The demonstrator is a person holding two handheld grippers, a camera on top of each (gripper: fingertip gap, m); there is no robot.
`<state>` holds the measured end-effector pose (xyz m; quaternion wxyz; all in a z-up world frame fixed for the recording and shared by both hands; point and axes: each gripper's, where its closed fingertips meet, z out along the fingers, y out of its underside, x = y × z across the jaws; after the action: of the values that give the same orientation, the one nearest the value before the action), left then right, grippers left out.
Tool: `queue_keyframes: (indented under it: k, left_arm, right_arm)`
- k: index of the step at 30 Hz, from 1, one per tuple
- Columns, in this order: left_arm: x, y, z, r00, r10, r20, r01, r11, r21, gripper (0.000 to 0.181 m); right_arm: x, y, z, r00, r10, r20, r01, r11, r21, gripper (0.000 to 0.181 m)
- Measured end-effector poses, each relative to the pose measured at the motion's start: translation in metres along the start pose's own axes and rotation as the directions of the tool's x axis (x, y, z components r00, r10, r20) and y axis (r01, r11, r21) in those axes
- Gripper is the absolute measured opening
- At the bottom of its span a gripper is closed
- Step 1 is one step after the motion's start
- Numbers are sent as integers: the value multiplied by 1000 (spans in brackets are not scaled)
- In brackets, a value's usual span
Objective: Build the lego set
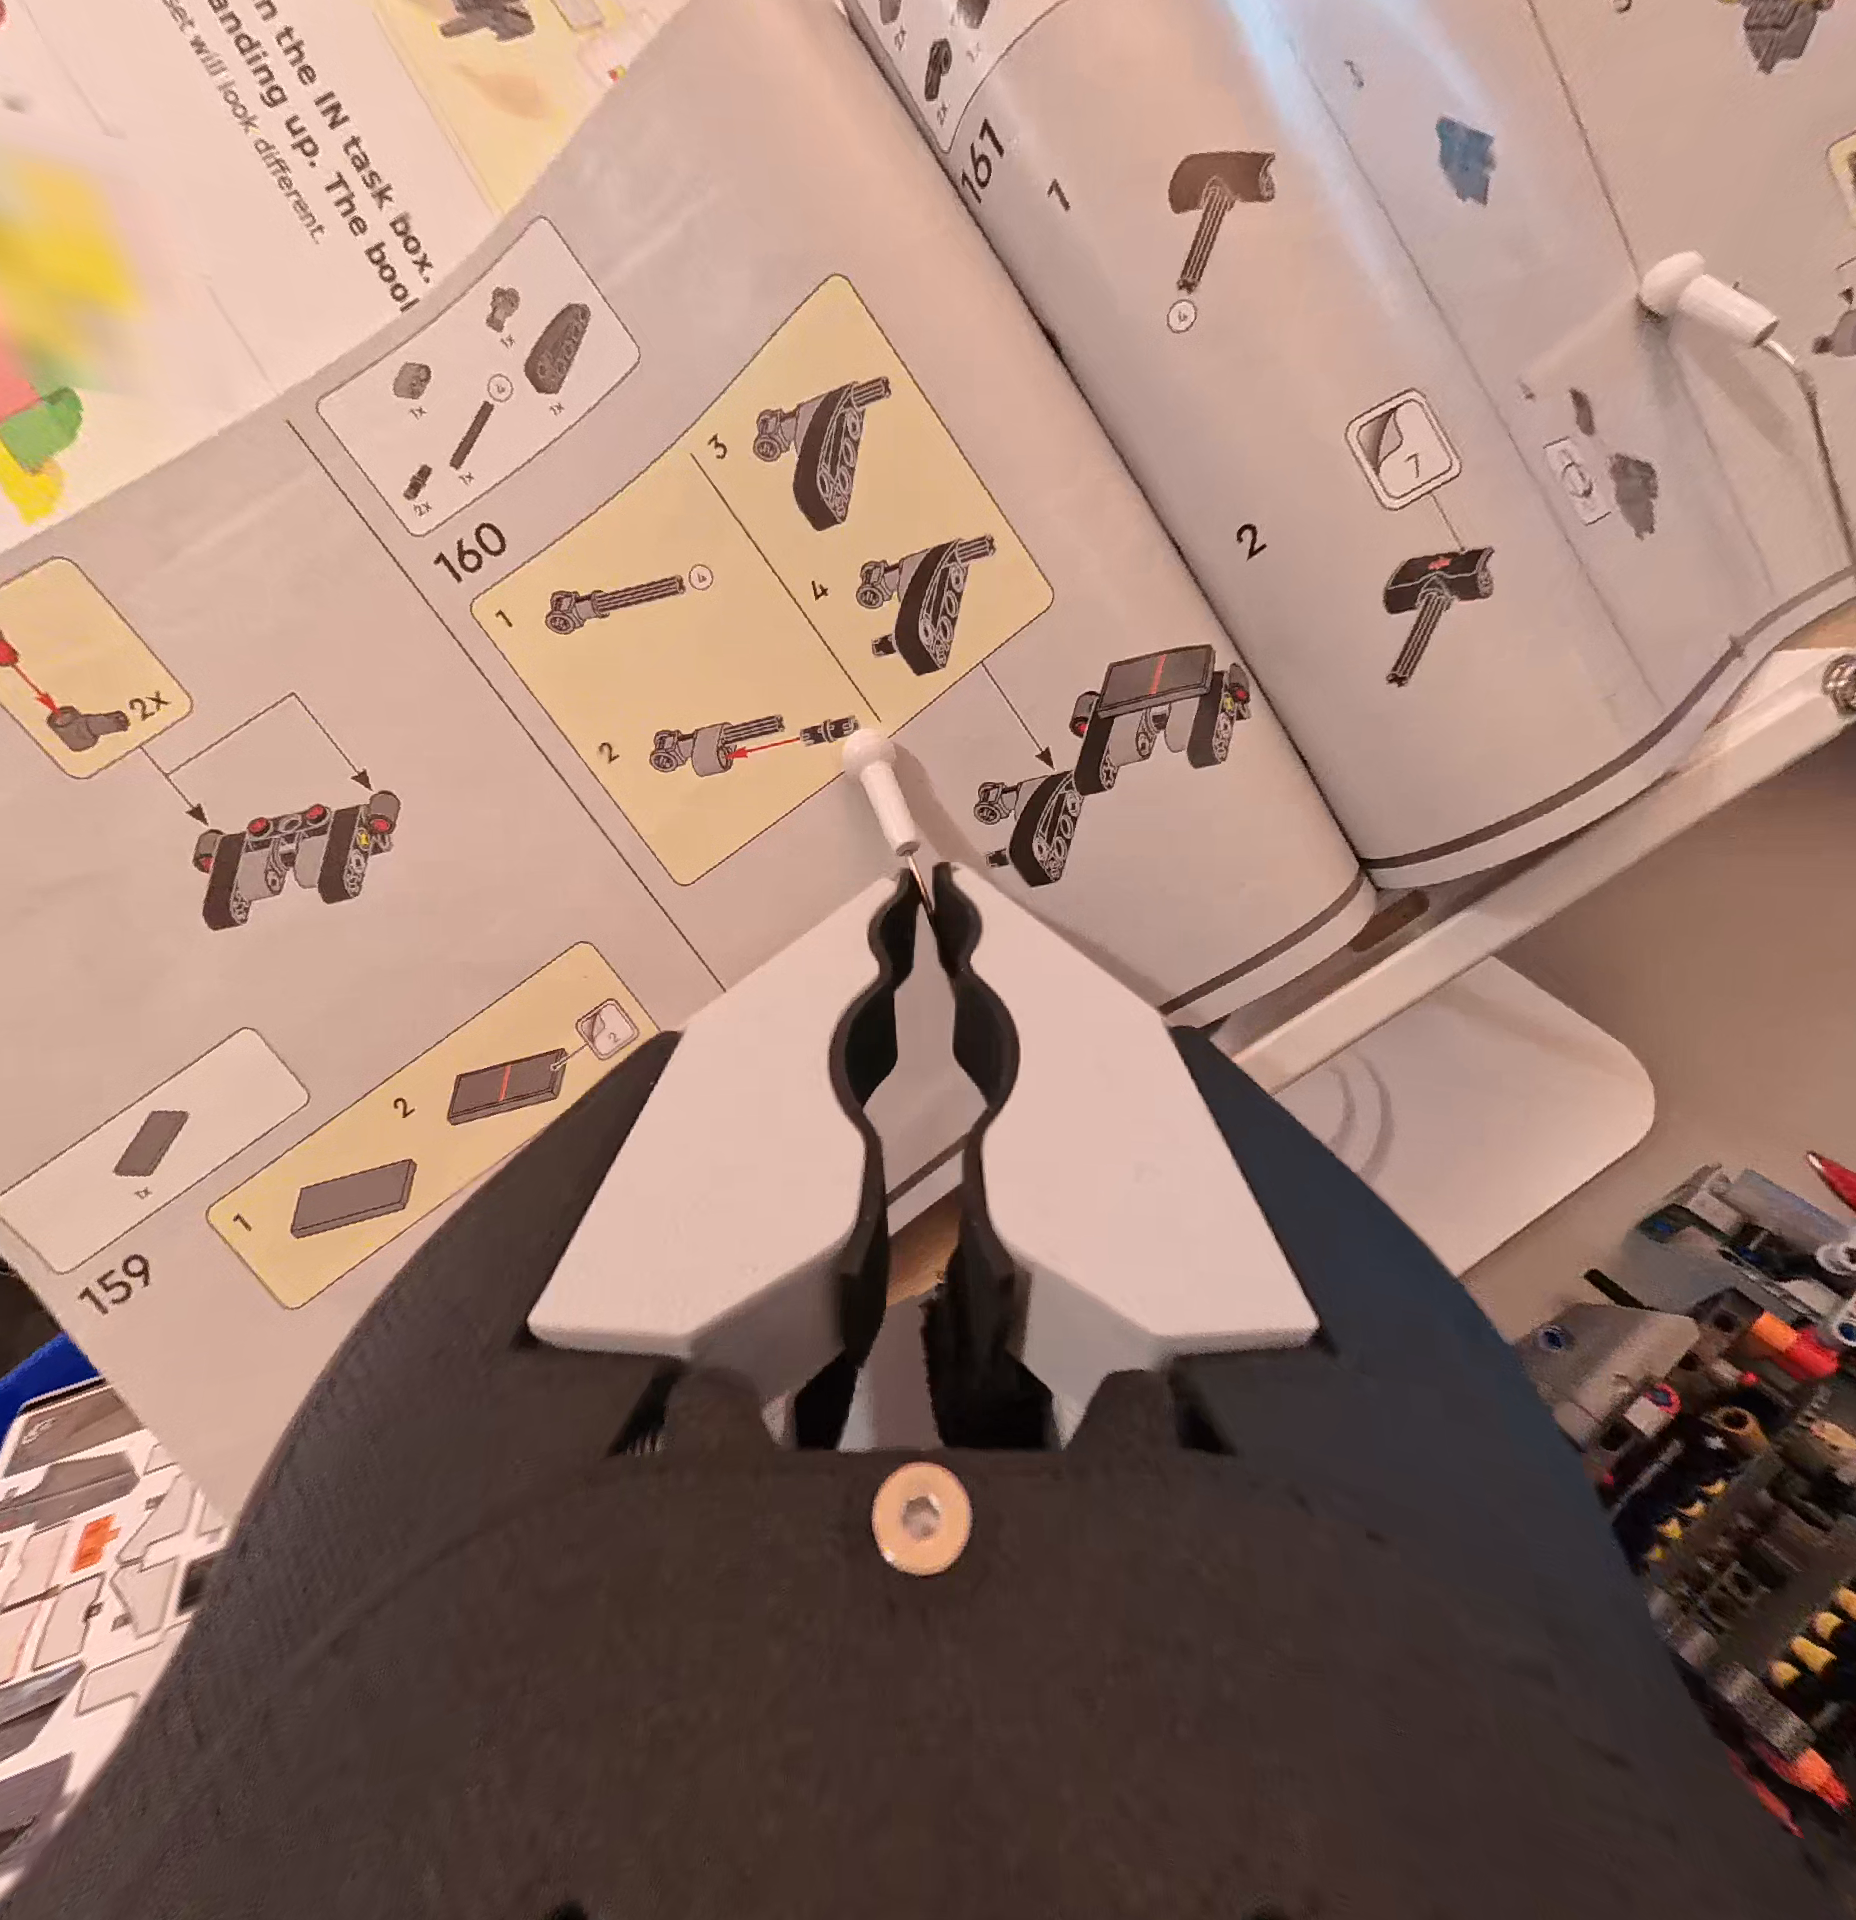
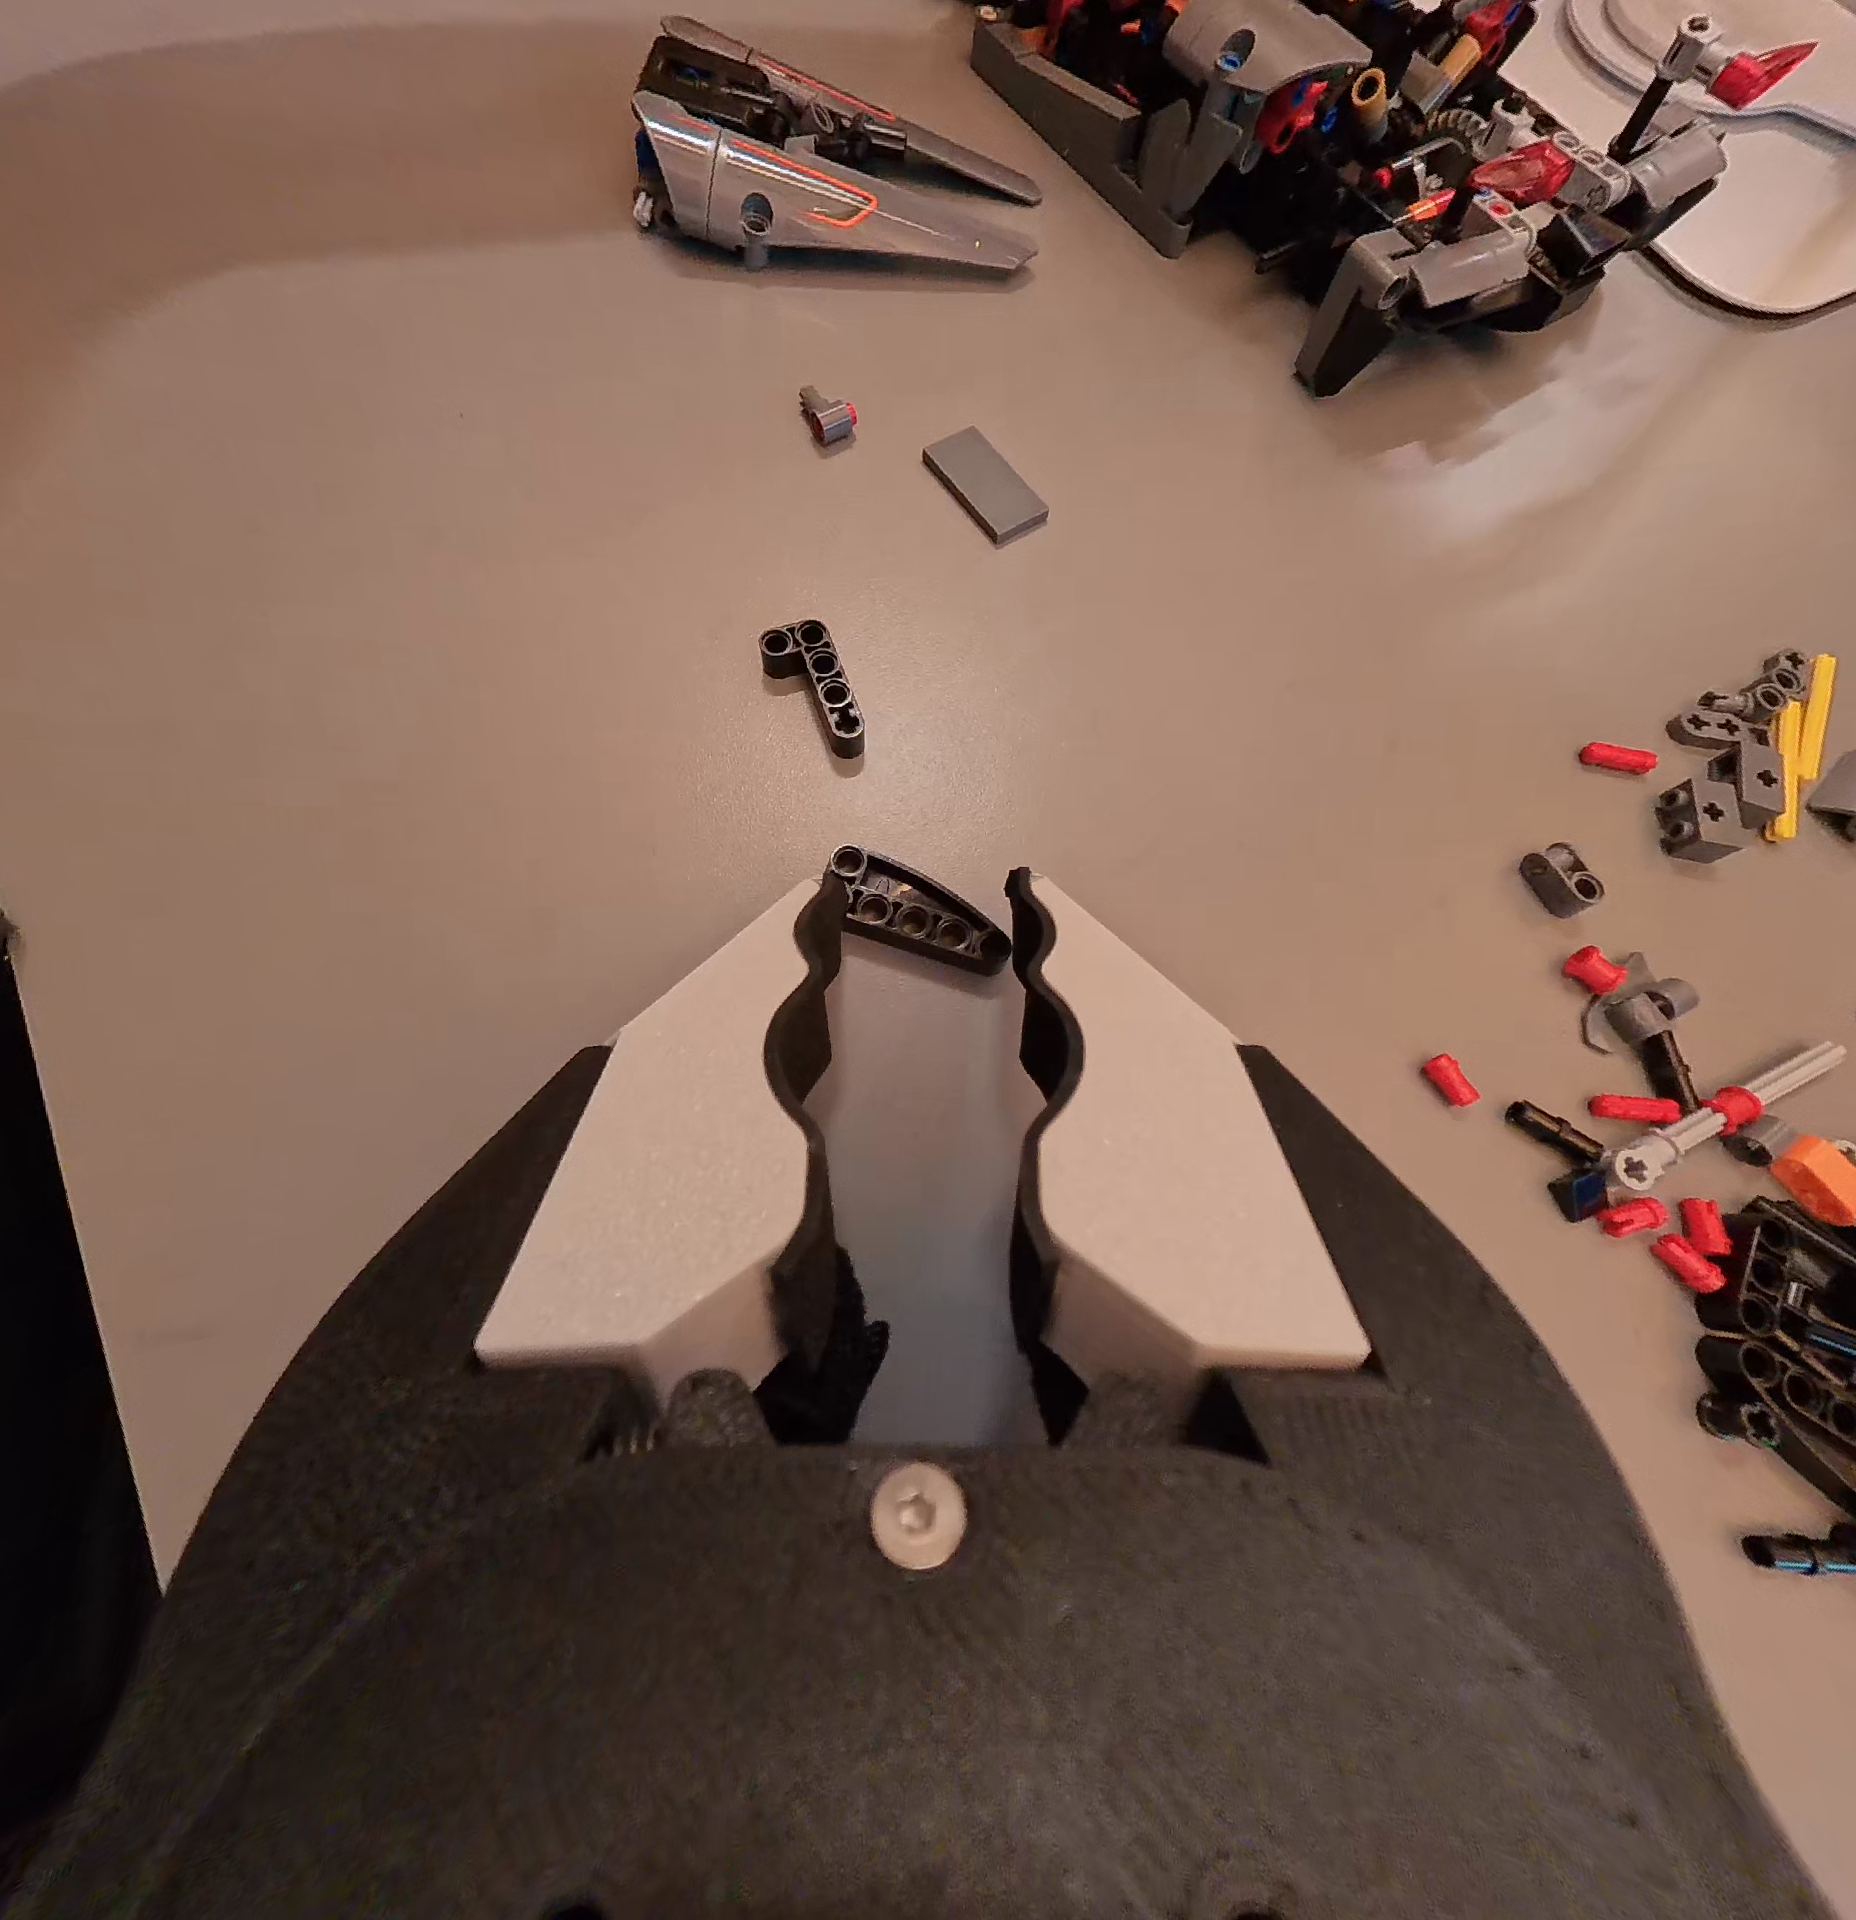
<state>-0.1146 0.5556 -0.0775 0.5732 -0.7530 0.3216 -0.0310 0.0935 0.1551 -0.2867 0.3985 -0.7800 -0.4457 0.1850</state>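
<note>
The left claw (image 1: pixel 919 883) is pinched nearly closed on the thin metal wire of a white pin (image 1: pixel 882 784), whose rounded head touches the open instruction booklet (image 1: pixel 591 582) filling the upper frame. A second white pin (image 1: pixel 1703 301) sits at the upper right of that page spread. One booklet stand (image 1: pixel 1475 1091) shows at right, with a partly built model (image 1: pixel 1755 1507) at the lower right edge.

The right claw (image 2: pixel 919 883) stands wide, fingers apart, above the table (image 2: pixel 384 623). One curved black beam (image 2: pixel 919 914) lies between its tips. Farther up the frame: one black L-shaped beam (image 2: pixel 815 681), one flat grey tile (image 2: pixel 986 485), one small grey connector with a red pin (image 2: pixel 828 418). At the top sit one wedge-shaped panel assembly (image 2: pixel 799 177) and one large dark model (image 2: pixel 1423 166). A loose pile of parts (image 2: pixel 1682 1039) spreads along the right edge, among them at least eight red pins.
</note>
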Motion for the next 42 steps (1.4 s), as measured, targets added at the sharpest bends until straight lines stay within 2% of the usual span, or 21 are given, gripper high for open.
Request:
queue_keyframes:
  k: [11,17,24,26,29,33,36,37,40,42]
  left_arm:
    - [-22,10,-14,994,-86,60,84,995,48,2]
    - [-36,35,-32,977,-189,93,186,981,50,5]
    - [-35,65,-49,945,-318,79,313,947,68,0]
    - [-40,70,-57,949,-292,123,284,956,75,0]
    - [-35,67,-62,938,-340,67,332,937,110,0]
    - [-55,63,-80,948,-268,173,245,959,143,1]
    - [-58,45,-76,963,-242,120,222,962,157,15]
    - [-51,42,-68,980,-182,85,170,976,139,19]
    - [-34,53,-46,995,79,56,-79,997,-1,15]
    - [-25,58,-37,990,143,-2,-143,989,-49,12]
  right_arm:
    - [0,1,1,1000,2,-2,-2,1000,-7,29]
    - [0,1,1,1000,0,-3,0,1000,-6,29]
    - [0,1,1,1000,-9,-7,9,1000,-5,28]
    - [0,1,1,1000,-11,-7,11,1000,-4,28]
    - [0,1,1,1000,-14,-4,14,1000,-4,28]
    - [0,0,1,1000,-17,-7,17,1000,-4,28]
    - [0,0,1,1000,-19,-8,19,1000,-4,27]
    - [0,0,1,1000,-17,-7,17,1000,-4,27]
    - [0,1,1,1000,-16,-8,16,1000,-4,27]
    - [0,0,1,1000,-21,-13,21,1000,-3,27]
